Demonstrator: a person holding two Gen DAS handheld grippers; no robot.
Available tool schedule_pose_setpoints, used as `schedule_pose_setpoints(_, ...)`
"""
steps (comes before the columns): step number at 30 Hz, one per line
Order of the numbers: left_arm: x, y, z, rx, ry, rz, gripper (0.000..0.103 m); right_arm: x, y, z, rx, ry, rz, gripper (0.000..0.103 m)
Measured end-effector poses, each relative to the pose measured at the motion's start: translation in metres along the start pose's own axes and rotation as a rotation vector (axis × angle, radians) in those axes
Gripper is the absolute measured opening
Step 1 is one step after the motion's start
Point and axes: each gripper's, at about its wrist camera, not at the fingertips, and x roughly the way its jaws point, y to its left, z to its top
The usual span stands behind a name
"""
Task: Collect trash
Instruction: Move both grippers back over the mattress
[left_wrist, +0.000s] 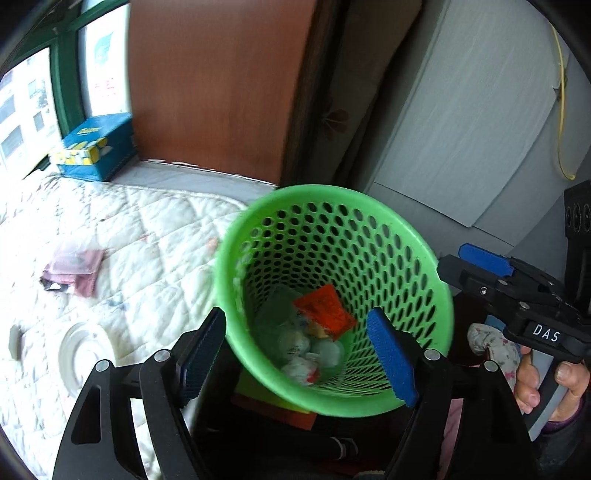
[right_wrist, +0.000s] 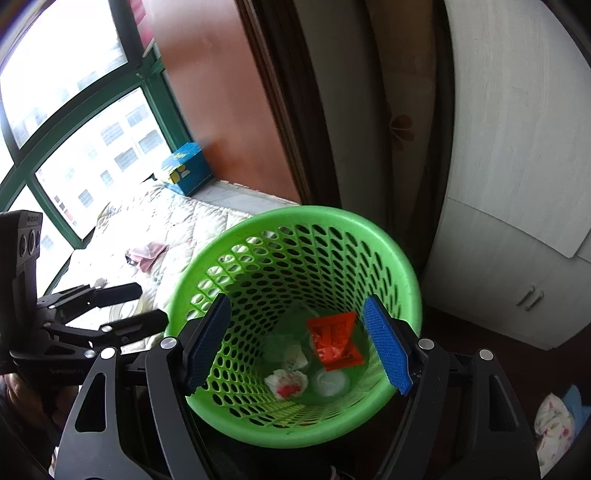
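Note:
A green perforated basket (left_wrist: 424, 258) (right_wrist: 369, 236) stands beside the bed. It holds an orange wrapper (left_wrist: 325, 310) (right_wrist: 334, 341), crumpled tissues (left_wrist: 295, 343) (right_wrist: 286, 382) and a round white lid (right_wrist: 332, 382). My left gripper (left_wrist: 295, 356) hangs open over the basket's near left side, nothing between its pads. It shows at the left of the right wrist view (right_wrist: 153, 302). My right gripper (right_wrist: 295, 345) is open above the basket mouth and empty. In the left wrist view the right gripper (left_wrist: 454, 264) sits by the right rim, held by a hand (left_wrist: 535, 380).
A quilted white bed (left_wrist: 140, 236) carries a pink packet (left_wrist: 72, 271), a white ring-shaped lid (left_wrist: 86, 354) and a small grey piece (left_wrist: 14, 341). A blue box (left_wrist: 98, 146) sits on the windowsill. A white cabinet (right_wrist: 517, 184) stands right. Floral cloth (left_wrist: 491, 343) lies by the hand.

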Motion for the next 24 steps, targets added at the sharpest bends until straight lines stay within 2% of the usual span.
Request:
schedule_pose_setpoints(6,-0.026,0.043,-0.013,-0.059,-0.026,0.095,0.078,0.011,0.03,0.0,-0.043,0.016,0.042,0.076)
schedule_pose_setpoints(11,-0.045,0.092,-0.024,-0.15,-0.039,0.158,0.078,0.026,0.062,0.001,-0.097,0.043,0.087,0.076)
schedule_pose_setpoints(14,-0.056,0.122,-0.032,-0.206,-0.049,0.203,0.081,0.036,0.085,0.0,-0.135,0.06,0.114,0.079)
schedule_pose_setpoints(24,-0.095,0.223,-0.061,-0.402,-0.073,0.331,0.082,0.075,0.166,-0.01,-0.269,0.133,0.219,0.085)
